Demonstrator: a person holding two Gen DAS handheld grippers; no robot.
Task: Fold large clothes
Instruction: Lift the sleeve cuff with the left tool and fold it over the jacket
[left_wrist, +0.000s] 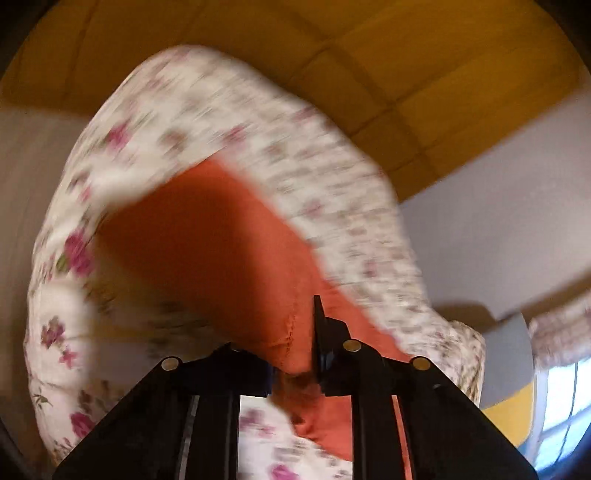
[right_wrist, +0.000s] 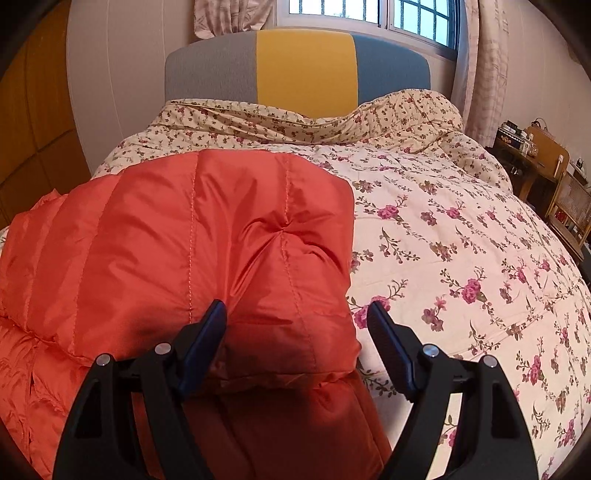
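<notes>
An orange quilted puffer jacket (right_wrist: 184, 221) lies on the left part of a bed, with an upper layer folded over a lower one. My right gripper (right_wrist: 295, 306) stands open at the jacket's near right corner. Its left finger (right_wrist: 207, 332) rests against the orange fabric and its right finger (right_wrist: 384, 332) hangs over the quilt. In the blurred, tilted left wrist view, my left gripper (left_wrist: 299, 332) is shut on a bunched fold of the jacket (left_wrist: 221, 240). The fabric hides one finger; only the right finger (left_wrist: 319, 332) shows.
A floral quilt (right_wrist: 461, 240) covers the bed up to a grey, yellow and blue headboard (right_wrist: 303, 70). A barred window (right_wrist: 369, 14) with curtains is behind. Wooden wardrobe doors (right_wrist: 33, 129) stand at the left; a desk and chair (right_wrist: 546, 162) crowd the right.
</notes>
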